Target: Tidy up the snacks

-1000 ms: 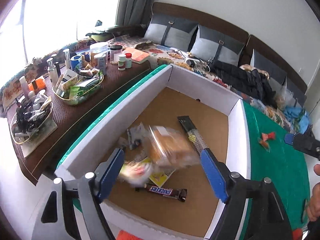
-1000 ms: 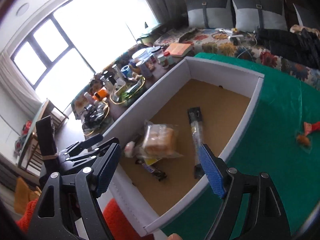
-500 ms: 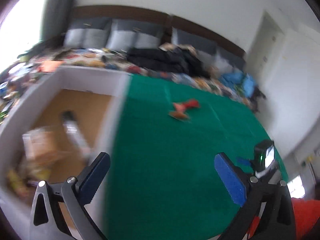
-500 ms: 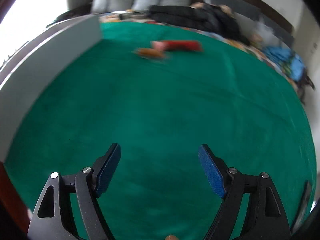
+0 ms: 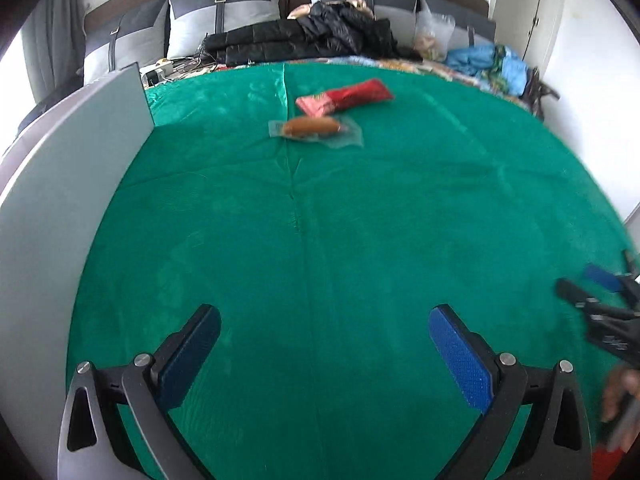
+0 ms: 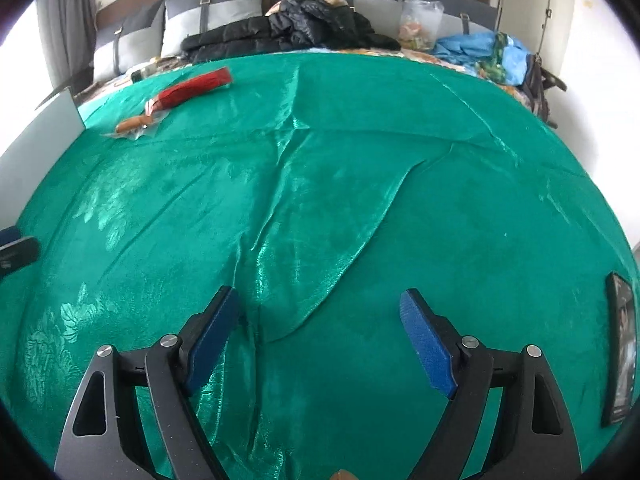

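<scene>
Two snacks lie on the green cloth [image 5: 360, 220] far ahead: a red packet [image 5: 348, 98] [image 6: 192, 86] and, just in front of it, a sausage in a clear wrapper [image 5: 314, 128] [image 6: 134, 124]. The white box [image 5: 68, 152] [image 6: 36, 136] stands at the left edge; only its outer wall shows. My left gripper [image 5: 324, 344] hangs open over bare cloth, well short of the snacks, nothing between its fingers. My right gripper [image 6: 320, 328] is open too, over wrinkled cloth with nothing in it; in the left wrist view it [image 5: 600, 300] shows at the right edge.
A bed with grey pillows [image 5: 224, 16], a black jacket [image 5: 304, 36], a clear bag [image 6: 420, 24] and blue clothes [image 6: 480, 48] lies behind the cloth. A dark framed object [image 6: 622, 360] lies at the cloth's right edge. A hand [image 5: 620, 396] shows at lower right.
Both grippers have swung from over the white box, where a bread packet dropped among other snacks, to the right and down over the green cloth. The two loose snacks now lie ahead.
</scene>
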{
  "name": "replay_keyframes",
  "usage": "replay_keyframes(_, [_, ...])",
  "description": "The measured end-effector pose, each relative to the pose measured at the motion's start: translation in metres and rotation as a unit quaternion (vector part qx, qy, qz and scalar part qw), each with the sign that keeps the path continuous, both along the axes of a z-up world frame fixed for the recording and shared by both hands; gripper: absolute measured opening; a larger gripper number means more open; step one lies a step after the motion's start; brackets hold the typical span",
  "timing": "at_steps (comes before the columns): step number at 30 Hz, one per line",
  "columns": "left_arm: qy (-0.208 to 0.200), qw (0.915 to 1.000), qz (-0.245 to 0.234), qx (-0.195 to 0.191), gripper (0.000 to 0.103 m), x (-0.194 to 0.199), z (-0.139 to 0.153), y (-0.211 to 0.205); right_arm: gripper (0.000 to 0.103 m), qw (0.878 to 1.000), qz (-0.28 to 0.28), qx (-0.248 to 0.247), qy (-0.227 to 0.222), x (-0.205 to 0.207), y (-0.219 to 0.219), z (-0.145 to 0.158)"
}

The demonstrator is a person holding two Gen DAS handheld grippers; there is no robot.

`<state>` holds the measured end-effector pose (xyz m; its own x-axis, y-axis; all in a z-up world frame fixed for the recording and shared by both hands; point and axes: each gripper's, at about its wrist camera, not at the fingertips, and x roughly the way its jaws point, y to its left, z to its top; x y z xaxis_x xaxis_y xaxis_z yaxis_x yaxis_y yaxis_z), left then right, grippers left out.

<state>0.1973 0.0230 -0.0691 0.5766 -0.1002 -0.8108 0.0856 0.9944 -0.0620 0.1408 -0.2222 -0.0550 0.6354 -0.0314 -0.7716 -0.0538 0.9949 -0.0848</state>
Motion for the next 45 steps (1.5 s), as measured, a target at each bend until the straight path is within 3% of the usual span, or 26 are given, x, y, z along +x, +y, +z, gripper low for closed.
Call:
replay_keyframes(4, [-0.004,0.9997,0.003,0.026,0.103,0.003,-0.015,-0.004,0.09,1.0,-0.005,0.005,0.003,-0.002,-0.002,0.0])
replay_keyframes(45, [-0.004,0.9997,0.002,0.022,0.103,0.007,-0.017,-0.003,0.092,1.0,-0.007,0.007,0.005,-0.006,-0.002,-0.004])
